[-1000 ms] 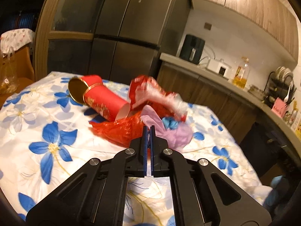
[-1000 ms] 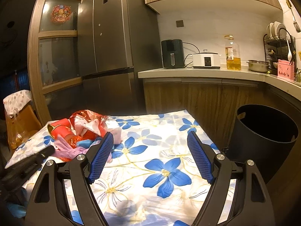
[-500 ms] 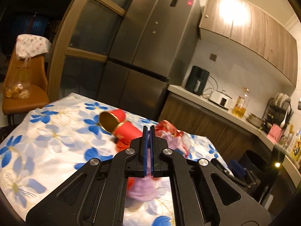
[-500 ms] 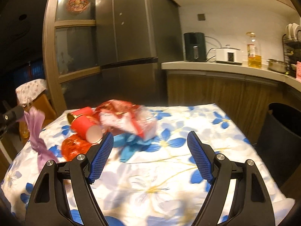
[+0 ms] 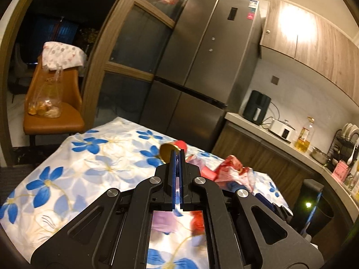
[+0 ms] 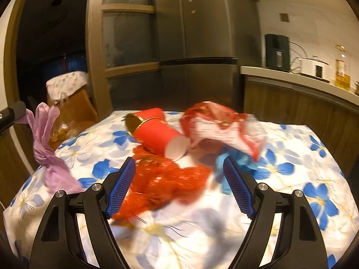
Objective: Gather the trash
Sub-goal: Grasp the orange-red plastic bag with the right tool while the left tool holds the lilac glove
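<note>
My left gripper (image 5: 177, 154) is shut on a crumpled purple plastic bag (image 6: 44, 152), which hangs off the table at the left of the right wrist view. A bit of it shows under the jaws (image 5: 163, 220). On the flowered tablecloth (image 6: 291, 179) lies a pile of trash: a red tube with a gold rim (image 6: 154, 134), a red-and-white wrapper (image 6: 219, 125), a shiny red mesh bag (image 6: 161, 179) and a blue scrap (image 6: 231, 163). My right gripper (image 6: 179, 168) stands open just in front of the red mesh bag, holding nothing.
A black bin (image 5: 314, 204) stands beside the table's right end, below the kitchen counter (image 5: 258, 125). A tall grey fridge (image 5: 202, 67) is behind the table. An orange chair (image 5: 53, 116) with a bag on it stands at the far left.
The left gripper has risen and drawn back from the pile, taking the purple bag with it. The right gripper has swung left across the table to face the trash pile.
</note>
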A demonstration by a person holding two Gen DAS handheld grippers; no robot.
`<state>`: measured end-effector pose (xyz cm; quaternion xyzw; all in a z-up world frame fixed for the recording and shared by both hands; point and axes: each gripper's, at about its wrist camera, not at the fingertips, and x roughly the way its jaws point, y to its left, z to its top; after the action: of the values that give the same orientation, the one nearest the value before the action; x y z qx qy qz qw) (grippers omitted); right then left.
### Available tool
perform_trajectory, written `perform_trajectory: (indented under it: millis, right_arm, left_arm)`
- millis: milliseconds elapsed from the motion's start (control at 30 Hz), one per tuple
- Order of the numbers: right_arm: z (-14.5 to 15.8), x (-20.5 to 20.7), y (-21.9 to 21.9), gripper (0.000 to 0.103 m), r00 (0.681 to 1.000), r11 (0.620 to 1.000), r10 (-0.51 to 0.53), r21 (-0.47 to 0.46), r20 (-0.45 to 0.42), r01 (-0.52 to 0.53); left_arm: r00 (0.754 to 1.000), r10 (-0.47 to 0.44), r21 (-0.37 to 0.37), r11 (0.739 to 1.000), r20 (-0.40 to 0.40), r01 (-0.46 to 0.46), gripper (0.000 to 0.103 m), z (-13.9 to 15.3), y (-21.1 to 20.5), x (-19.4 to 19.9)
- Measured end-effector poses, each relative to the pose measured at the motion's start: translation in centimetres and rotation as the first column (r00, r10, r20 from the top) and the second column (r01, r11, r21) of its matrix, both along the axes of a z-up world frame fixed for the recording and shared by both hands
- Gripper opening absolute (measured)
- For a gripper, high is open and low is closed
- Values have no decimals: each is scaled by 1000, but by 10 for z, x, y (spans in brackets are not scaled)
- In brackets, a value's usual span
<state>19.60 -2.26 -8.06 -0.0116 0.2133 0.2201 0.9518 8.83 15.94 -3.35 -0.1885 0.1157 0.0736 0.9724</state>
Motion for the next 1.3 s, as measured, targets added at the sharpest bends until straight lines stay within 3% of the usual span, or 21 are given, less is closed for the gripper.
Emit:
perform_trajectory:
  millis: [233, 333, 400, 500, 567, 933, 1300]
  right_arm:
    - [-2, 15, 20, 78, 999, 1000, 15, -6, -36, -16]
    - [-12, 22, 30, 64, 996, 998, 34, -47, -77, -38]
    - [-15, 26, 31, 39, 994, 997, 49, -49, -100, -54]
    - [-14, 23, 29, 27, 994, 997, 56, -45, -99, -61]
    - [-13, 19, 26, 7, 994, 997, 61, -39, -87, -65]
    - [11, -16, -16, 7, 999, 998, 40, 39, -16, -39]
    - [29, -49, -80, 6, 998, 996, -50, 74, 37, 48]
  left_arm:
    - [999, 20, -1, 1000, -30, -20, 1, -4, 9, 1]
    - [999, 16, 5, 1000, -46, -16, 1, -6, 6, 4]
    - [999, 12, 9, 1000, -51, -11, 1, -7, 5, 5]
    - [998, 6, 21, 1000, -62, -5, 1, -7, 0, 7]
    - [998, 1, 28, 1000, -66, 1, 1, -8, -4, 9]
    - [997, -20, 55, 998, -70, 24, 1, -3, -28, 6]
    - [993, -105, 77, 991, -62, 110, 1, 1, -77, 7]
